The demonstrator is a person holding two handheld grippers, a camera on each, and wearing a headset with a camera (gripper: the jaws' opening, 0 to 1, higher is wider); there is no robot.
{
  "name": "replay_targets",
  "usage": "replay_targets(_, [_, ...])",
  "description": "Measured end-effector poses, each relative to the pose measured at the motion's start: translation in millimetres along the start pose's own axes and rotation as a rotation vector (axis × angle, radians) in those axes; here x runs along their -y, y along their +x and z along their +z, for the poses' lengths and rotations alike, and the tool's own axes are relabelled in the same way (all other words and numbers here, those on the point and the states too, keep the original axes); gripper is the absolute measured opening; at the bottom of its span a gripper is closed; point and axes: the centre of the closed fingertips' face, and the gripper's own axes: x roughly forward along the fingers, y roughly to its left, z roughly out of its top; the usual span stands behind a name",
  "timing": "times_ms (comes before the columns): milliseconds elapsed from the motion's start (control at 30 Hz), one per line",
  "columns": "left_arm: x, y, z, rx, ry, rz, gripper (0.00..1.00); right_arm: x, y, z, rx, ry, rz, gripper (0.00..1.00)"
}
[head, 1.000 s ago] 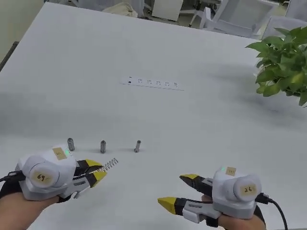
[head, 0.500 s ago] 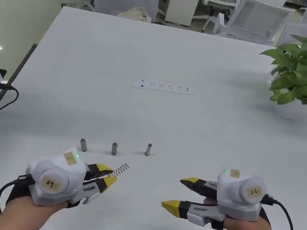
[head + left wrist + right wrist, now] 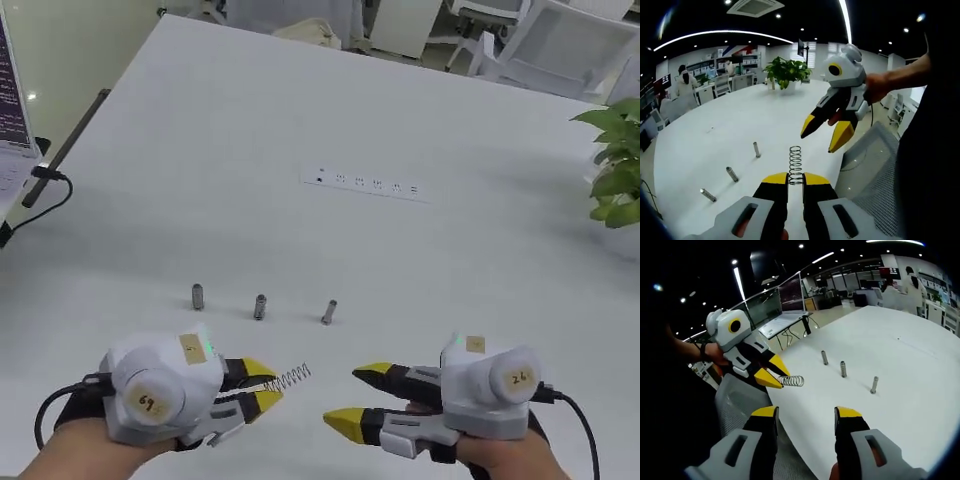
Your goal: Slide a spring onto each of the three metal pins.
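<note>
The left claw (image 3: 268, 385) pinches one end of a spring (image 3: 291, 377), held out over the white surface (image 3: 250, 150). The right claw (image 3: 348, 396) hangs spread wide beside it, and three pins (image 3: 260, 307) stand upright in a row just beyond.

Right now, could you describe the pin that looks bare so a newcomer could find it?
On the white table, nearer than the power strip, stands a row of short pins. It is the right-end pin, looking slimmer than the middle pin and left pin.
</note>
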Motion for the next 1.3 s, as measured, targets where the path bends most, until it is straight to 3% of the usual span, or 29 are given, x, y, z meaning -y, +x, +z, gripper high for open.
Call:
replay_targets(133, [5.8,1.4,2.1,-0.001,0.017,-0.016,0.03,-8.4,2.2,4.5,0.021,0.012,0.039,0.38])
replay_targets(333, [13.6,4.0,6.4,0.004,0.035,-0.048,0.03,-12.2,4.7,7.1,0.044,0.051,0.060,0.36])
replay_targets(567, [21.9,9.1,7.0,-0.010,0.077,-0.078,0.03,-18.9,5.5,10.2,0.064,0.059,0.086,0.25])
replay_targets(1033, [19.0,13.6,9.9,-0.019,0.103,-0.085,0.03,-20.4,3.2,15.9,0.076,0.052,0.092,0.19])
replay_targets(1300, [16.9,17.2,9.9,-0.026,0.113,-0.080,0.03,-24.1,1.6,27.5,0.085,0.021,0.092,0.15])
